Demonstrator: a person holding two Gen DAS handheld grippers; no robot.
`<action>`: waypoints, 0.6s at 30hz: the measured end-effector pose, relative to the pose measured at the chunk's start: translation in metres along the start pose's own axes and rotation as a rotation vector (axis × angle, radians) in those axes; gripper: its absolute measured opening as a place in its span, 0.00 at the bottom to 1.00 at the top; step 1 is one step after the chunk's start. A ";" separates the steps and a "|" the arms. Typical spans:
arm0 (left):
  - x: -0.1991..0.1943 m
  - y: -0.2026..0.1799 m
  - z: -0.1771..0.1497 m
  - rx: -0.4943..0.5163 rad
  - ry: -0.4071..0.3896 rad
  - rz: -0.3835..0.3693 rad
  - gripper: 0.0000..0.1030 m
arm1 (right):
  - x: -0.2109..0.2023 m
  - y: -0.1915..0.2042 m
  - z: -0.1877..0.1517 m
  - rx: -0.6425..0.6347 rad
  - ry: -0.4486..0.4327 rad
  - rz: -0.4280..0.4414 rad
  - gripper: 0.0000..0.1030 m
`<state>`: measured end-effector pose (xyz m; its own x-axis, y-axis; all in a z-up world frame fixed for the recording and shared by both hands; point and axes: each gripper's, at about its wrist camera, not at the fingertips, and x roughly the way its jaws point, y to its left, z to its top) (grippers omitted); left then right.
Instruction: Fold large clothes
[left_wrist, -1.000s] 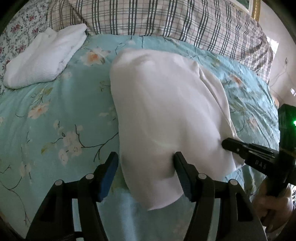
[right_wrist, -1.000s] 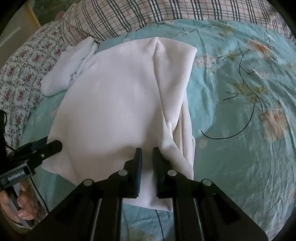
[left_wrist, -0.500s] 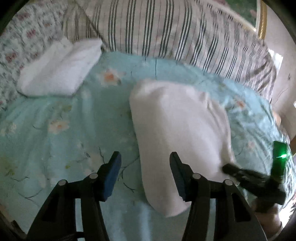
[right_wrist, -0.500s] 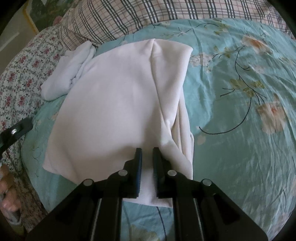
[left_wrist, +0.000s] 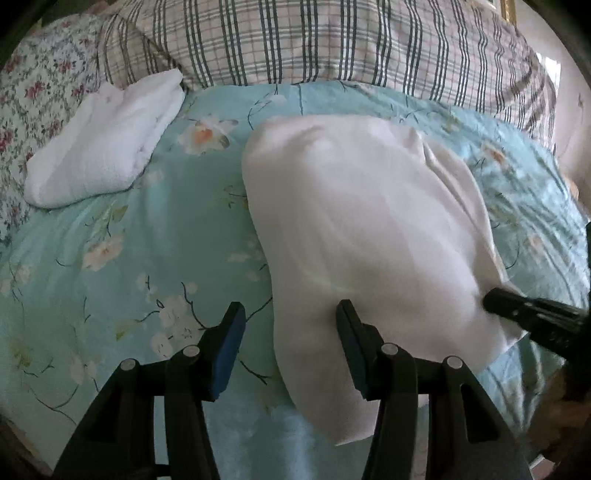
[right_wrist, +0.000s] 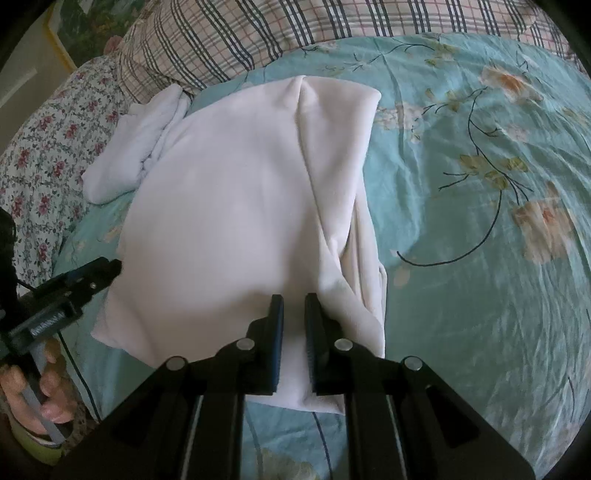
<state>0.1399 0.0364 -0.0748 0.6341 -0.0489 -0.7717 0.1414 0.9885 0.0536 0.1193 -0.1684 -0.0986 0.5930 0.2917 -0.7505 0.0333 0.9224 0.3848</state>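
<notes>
Compared with half a second ago, the left gripper (left_wrist: 290, 325) has dropped back toward the near left corner of the white garment (left_wrist: 369, 236); its fingers are spread wide, the right finger over the cloth edge and the left finger over bare sheet, gripping nothing. The right gripper (right_wrist: 293, 314) has hardly shifted: its fingers are nearly pressed together, pinching the garment's near edge, with cloth showing in the narrow gap.

The garment lies folded into a long panel on the bed, a bunched fold running down its right side. The bed sheet (right_wrist: 480, 258) is teal with a printed blossom-and-branch pattern. A plaid pillow (left_wrist: 332, 40) spans the far side, and a floral cloth (right_wrist: 44, 147) covers the left edge. A smaller folded white cloth (left_wrist: 103, 136) rests at far left, touching the pillow. In the right wrist view, the garment's far left edge overlaps that cloth.
</notes>
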 end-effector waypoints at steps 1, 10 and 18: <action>0.002 0.000 0.000 0.006 -0.001 0.012 0.53 | -0.001 0.000 0.000 0.006 0.000 0.001 0.11; -0.021 0.000 -0.003 0.011 -0.012 0.039 0.51 | -0.030 0.010 -0.004 0.009 -0.021 0.006 0.25; -0.041 -0.009 -0.016 0.029 -0.018 0.030 0.52 | -0.059 0.026 -0.008 -0.029 -0.073 0.023 0.34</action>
<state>0.1008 0.0315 -0.0537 0.6520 -0.0219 -0.7579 0.1442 0.9849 0.0955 0.0791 -0.1598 -0.0490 0.6504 0.2946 -0.7001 -0.0040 0.9230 0.3847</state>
